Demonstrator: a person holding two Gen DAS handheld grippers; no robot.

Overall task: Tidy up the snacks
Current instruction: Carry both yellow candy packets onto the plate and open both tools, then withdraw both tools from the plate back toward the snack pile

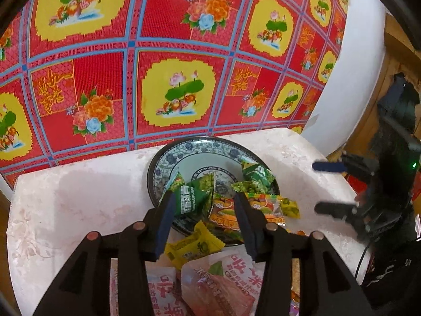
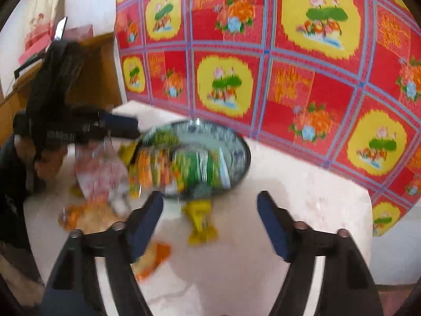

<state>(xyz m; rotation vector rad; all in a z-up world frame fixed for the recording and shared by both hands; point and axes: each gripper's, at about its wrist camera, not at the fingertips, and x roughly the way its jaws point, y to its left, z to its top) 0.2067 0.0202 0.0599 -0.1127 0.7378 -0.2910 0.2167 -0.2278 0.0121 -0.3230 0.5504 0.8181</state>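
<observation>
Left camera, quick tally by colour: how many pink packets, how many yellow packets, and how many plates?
Pink packets: 2
Yellow packets: 2, both at the plate's rim
Plate: 1
Total: 5

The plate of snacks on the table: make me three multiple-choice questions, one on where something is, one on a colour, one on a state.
1. Where is the plate?
A. on the white table
B. on the floor
C. on a chair

2. What colour is the snack packet lying on the table in front of the right gripper?
A. blue
B. yellow
C. black

3. How do the right gripper's jaws stand?
A. open, holding nothing
B. shut on a packet
C. shut on the plate

Answers: A, the plate rests on the tabletop; B, its wrapper is yellow; A, the jaws stand apart with nothing between them.
</observation>
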